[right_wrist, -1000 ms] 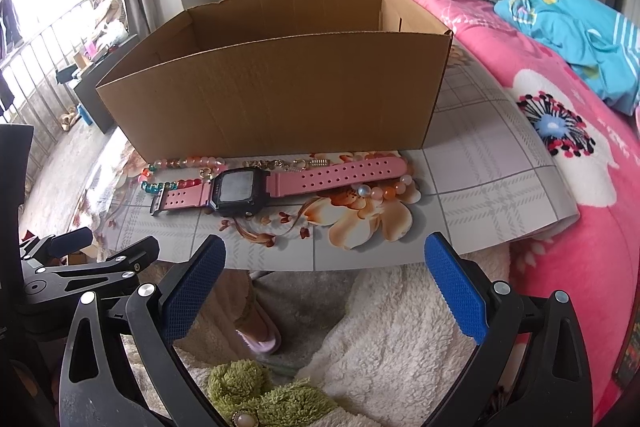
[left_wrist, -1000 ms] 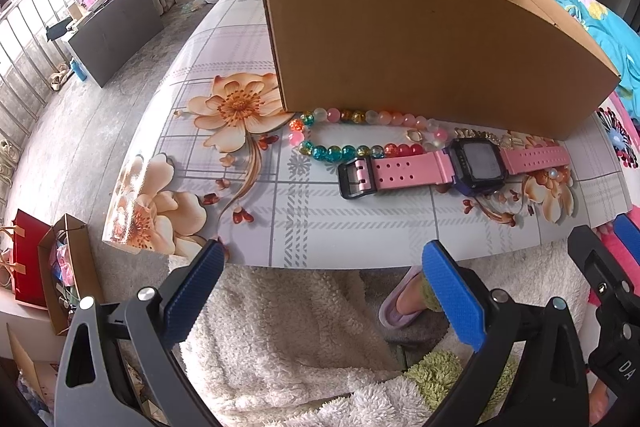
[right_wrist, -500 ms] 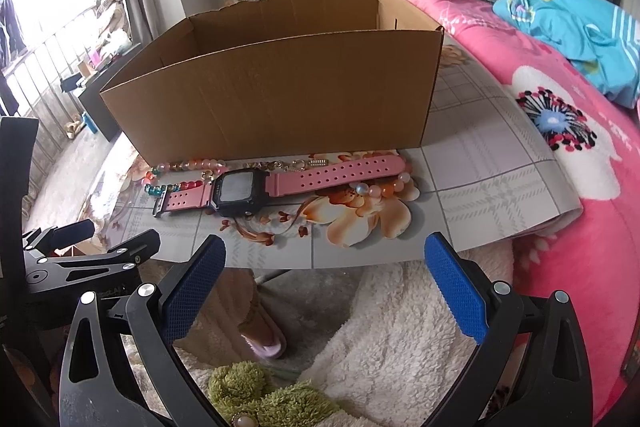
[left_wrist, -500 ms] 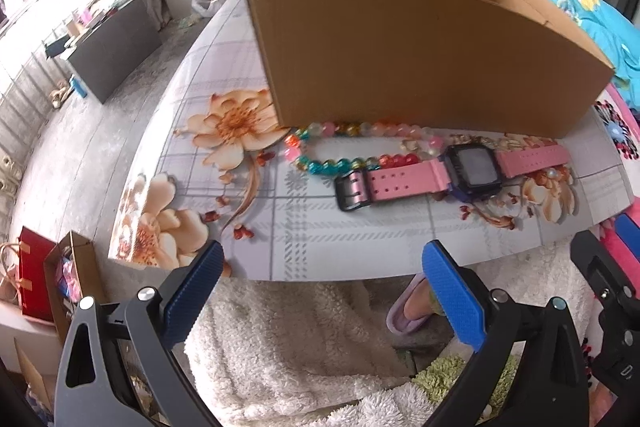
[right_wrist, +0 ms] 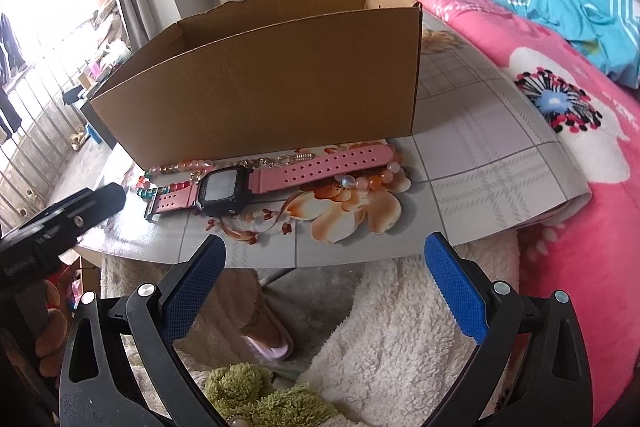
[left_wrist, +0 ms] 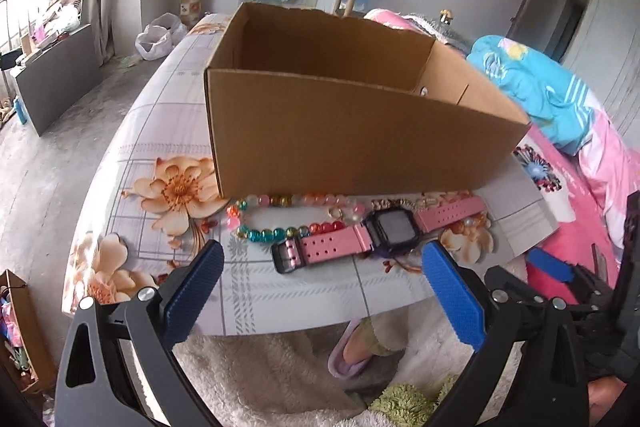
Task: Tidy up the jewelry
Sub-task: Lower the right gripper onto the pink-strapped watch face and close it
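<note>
Left blue-padded black gripper [left_wrist: 320,291] and right one [right_wrist: 324,273] held wide open, empty, short of pink-strapped digital watch [left_wrist: 380,233].

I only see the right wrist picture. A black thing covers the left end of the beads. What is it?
Observer: The left claw; the left wrist view shows its fingers wide apart, holding nothing.
Operator: Do the beads form a loop?
Observer: Yes, the bead bracelet looks like a closed loop, lying flat in front of the cardboard box.
Operator: Anything inside the box?
Observer: From the left, only bare inner walls show; its floor is hidden.
</note>
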`<state>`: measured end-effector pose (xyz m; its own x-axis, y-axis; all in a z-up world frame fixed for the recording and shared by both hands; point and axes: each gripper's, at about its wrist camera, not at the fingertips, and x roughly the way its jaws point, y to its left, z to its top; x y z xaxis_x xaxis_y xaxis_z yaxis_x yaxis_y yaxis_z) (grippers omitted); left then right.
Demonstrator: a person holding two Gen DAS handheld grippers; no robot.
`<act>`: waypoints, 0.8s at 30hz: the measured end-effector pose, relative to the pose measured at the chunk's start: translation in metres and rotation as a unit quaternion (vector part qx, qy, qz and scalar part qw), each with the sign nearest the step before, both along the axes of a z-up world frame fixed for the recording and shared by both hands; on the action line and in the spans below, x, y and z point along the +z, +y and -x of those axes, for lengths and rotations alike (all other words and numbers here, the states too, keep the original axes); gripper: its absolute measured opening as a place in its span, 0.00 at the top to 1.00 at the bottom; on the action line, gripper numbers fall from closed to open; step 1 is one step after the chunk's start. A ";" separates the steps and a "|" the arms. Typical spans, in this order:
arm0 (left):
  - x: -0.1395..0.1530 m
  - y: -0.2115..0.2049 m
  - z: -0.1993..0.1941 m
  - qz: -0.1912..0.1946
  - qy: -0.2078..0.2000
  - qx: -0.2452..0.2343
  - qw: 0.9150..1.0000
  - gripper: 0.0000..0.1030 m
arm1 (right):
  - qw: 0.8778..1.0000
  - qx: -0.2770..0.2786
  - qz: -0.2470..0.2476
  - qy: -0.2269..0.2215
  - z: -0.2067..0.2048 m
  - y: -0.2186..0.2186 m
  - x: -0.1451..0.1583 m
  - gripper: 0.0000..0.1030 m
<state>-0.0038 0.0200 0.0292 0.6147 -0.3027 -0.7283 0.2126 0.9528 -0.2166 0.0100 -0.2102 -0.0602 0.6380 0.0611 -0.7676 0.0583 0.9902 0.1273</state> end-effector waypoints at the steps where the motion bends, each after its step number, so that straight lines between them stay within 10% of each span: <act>1: 0.001 0.001 -0.001 0.006 0.001 -0.002 1.000 0.05 | 1.000 0.001 -0.002 0.000 -0.001 0.000 -0.001 0.08; 14: -0.006 0.009 -0.005 -0.024 -0.004 -0.011 1.000 0.05 | 0.994 0.098 0.009 -0.057 -0.011 0.008 0.018 0.12; 24: -0.024 0.014 0.001 -0.067 -0.013 -0.020 0.997 0.18 | 0.946 0.316 0.063 -0.025 -0.065 0.073 0.012 0.30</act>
